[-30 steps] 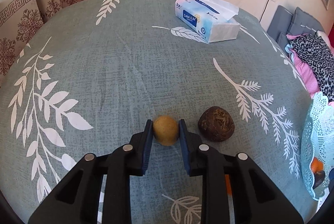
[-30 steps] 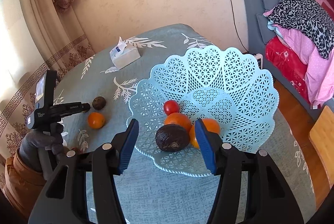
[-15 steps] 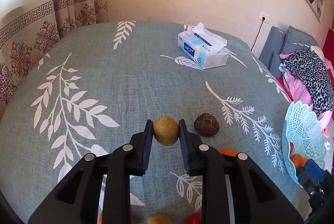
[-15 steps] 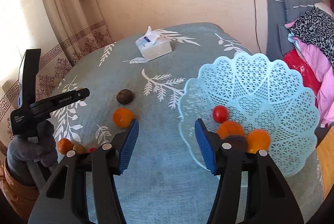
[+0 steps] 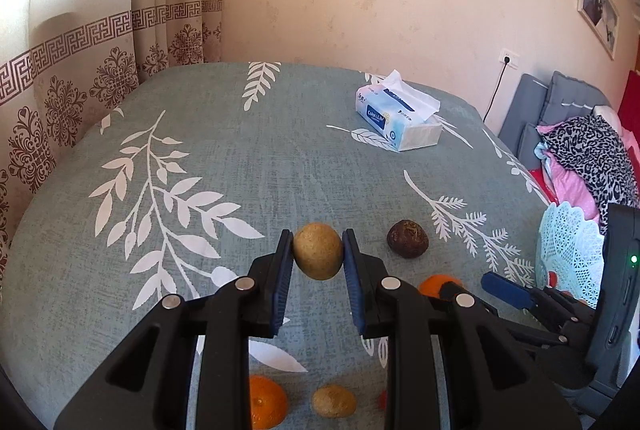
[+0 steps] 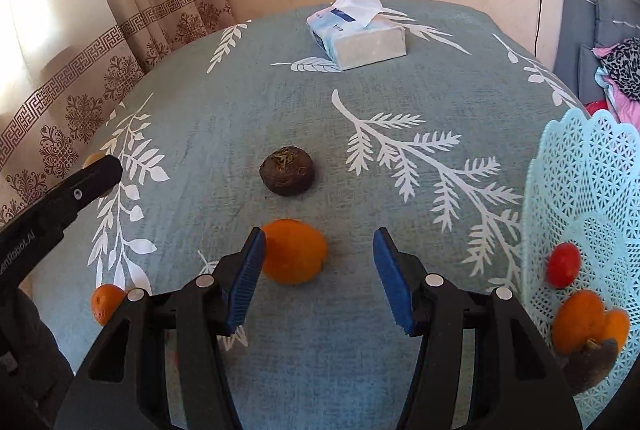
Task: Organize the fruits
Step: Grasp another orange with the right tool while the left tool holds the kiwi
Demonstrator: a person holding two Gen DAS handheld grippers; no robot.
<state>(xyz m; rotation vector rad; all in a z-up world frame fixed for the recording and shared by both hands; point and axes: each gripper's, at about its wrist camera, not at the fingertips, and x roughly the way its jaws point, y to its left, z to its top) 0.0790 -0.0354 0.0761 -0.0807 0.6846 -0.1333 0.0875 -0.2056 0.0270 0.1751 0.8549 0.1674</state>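
My left gripper point(image 5: 317, 254) is shut on a tan round fruit point(image 5: 318, 250) and holds it above the table. Below it lie an orange point(image 5: 266, 404), a second tan fruit point(image 5: 334, 401) and a dark brown fruit point(image 5: 407, 238). My right gripper point(image 6: 319, 272) is open and low over the cloth, with an orange point(image 6: 294, 250) by its left finger. The dark brown fruit point(image 6: 287, 176) lies just beyond. The light blue lattice basket point(image 6: 588, 197) at the right holds a red fruit point(image 6: 563, 264), oranges point(image 6: 580, 322) and a dark fruit point(image 6: 592, 362).
A tissue box point(image 6: 356, 33) stands at the far side of the table; it also shows in the left wrist view point(image 5: 398, 119). A small orange point(image 6: 107, 302) lies at the front left. Curtains point(image 6: 120, 41) hang left; bedding and clothes point(image 5: 588, 157) lie right.
My left gripper has lifted the tan fruit higher off the table. My right gripper has swung left from the basket and come down over the orange on the cloth.
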